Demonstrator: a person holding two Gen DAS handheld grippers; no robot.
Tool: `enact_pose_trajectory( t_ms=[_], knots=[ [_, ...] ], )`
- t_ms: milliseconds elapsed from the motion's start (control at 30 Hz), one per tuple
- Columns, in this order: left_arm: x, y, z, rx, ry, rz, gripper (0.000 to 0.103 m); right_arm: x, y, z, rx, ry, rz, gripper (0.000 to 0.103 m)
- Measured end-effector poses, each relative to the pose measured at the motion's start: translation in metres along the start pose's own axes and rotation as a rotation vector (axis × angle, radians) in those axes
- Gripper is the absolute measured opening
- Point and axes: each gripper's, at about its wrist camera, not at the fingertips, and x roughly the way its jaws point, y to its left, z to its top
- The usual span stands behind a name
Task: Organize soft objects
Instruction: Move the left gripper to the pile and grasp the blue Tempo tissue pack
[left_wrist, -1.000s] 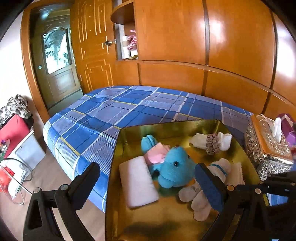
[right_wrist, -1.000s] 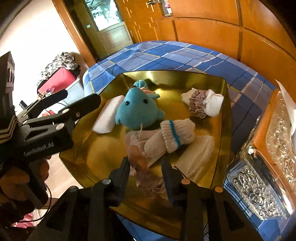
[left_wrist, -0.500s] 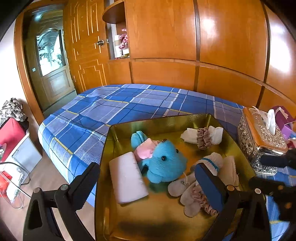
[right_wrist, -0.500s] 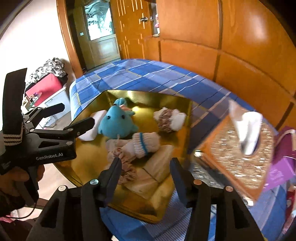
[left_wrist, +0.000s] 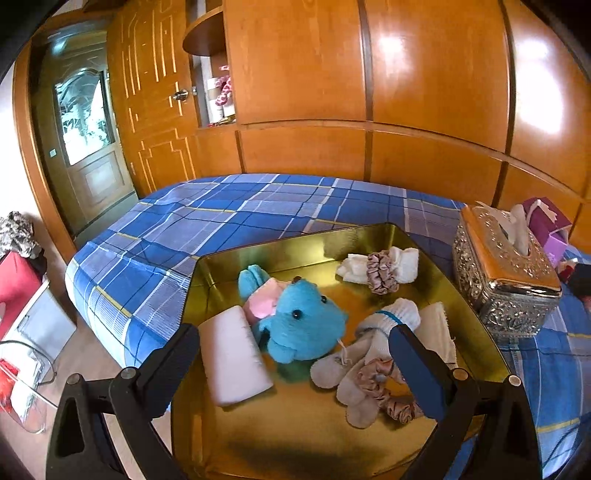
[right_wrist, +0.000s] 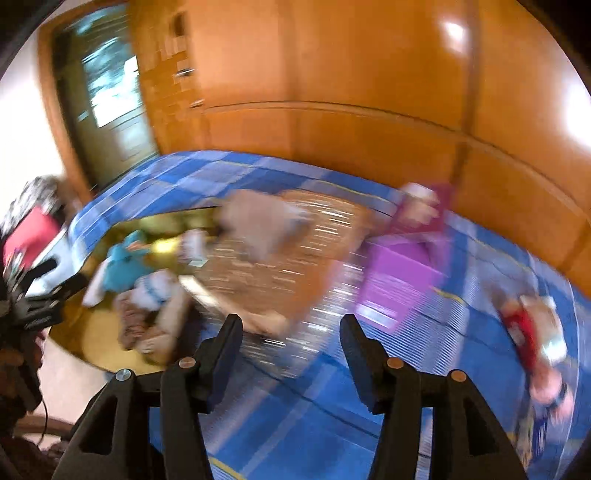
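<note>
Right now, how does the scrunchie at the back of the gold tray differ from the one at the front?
The back scrunchie wraps around a white cloth bundle; the front scrunchie encircles nothing and partly hides behind the left gripper finger. The back one looks greyer mauve, the front one pinker. Both are satin and lie in the gold tray.

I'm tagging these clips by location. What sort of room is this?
Most likely a home bedroom: a bed under a blue plaid cover, a wall of orange wooden wardrobe panels, and a wooden door with frosted glass. The gold tray of soft things sits on the bed.
</note>
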Motion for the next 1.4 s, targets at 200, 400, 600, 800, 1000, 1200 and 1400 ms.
enact_pose_trajectory(
  t_ms=[200,400,600,800,1000,1200,1400],
  knots=[
    [-0.002,-0.011,-0.003,0.035,-0.001,-0.023,0.103,-0.021,-0.098,-0.016,0.301,0.001,-0.146,0.056],
    [-0.006,-0.024,-0.006,0.077,-0.01,-0.068,0.103,-0.051,-0.198,-0.047,0.663,-0.02,-0.217,0.069],
    [-0.009,-0.029,-0.005,0.08,-0.019,-0.107,0.103,-0.07,-0.281,-0.092,0.98,-0.014,-0.297,0.076],
    [-0.018,-0.035,0.001,0.079,-0.04,-0.144,0.103,-0.062,-0.321,-0.125,1.142,0.066,-0.33,0.076],
    [-0.04,-0.055,0.012,0.136,-0.093,-0.223,0.103,-0.033,-0.325,-0.136,1.121,0.202,-0.351,0.077],
    [-0.064,-0.087,0.027,0.235,-0.143,-0.332,0.103,-0.022,-0.294,-0.113,1.046,0.119,0.087,0.078],
    [-0.084,-0.141,0.036,0.396,-0.174,-0.472,0.103,-0.055,-0.306,-0.11,1.033,-0.039,-0.121,0.078]
  ],
)
